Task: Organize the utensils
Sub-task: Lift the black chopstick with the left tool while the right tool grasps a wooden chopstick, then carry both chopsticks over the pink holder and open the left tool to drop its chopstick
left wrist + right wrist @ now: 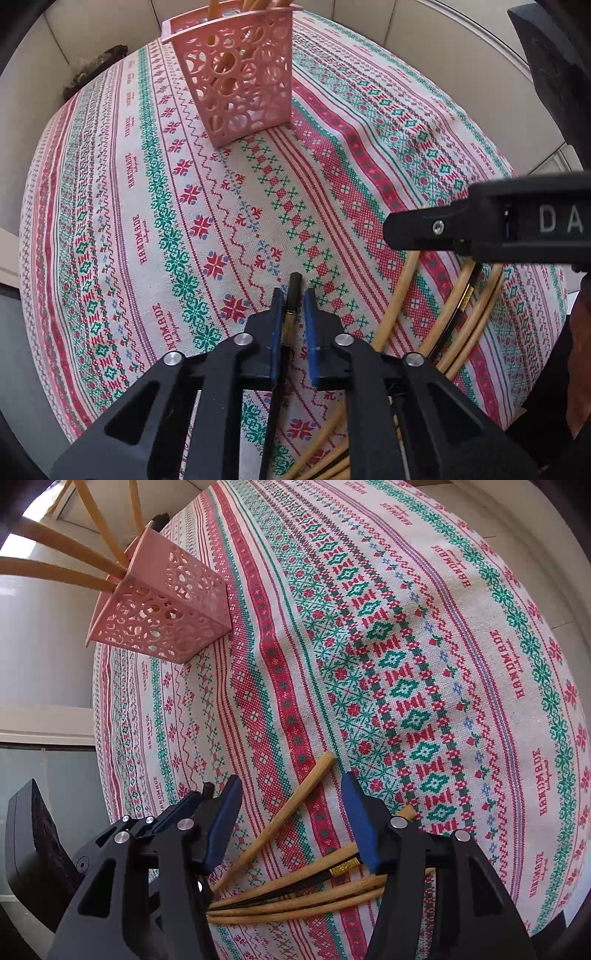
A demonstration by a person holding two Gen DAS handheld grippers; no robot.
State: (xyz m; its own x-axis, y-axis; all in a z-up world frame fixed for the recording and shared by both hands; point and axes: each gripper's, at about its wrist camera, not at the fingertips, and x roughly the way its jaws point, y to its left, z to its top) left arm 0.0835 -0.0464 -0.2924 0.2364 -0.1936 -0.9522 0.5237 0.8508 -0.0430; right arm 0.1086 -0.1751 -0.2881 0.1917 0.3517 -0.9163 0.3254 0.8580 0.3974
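My left gripper [293,306] is shut on a black chopstick with a gold band [294,295], held just above the patterned tablecloth. A pink perforated holder [236,77] stands at the far side with several wooden chopsticks in it; it also shows in the right wrist view [166,613]. My right gripper [291,805] is open and hovers over a pile of wooden chopsticks [295,897], one of them black with a gold band. In the left wrist view the right gripper's finger [424,229] reaches in from the right above the same pile [443,325].
The round table carries a red, green and white embroidered cloth [184,221] whose edge drops off at the left. A pale wall stands behind the holder. A dark object [96,70] lies at the far left edge.
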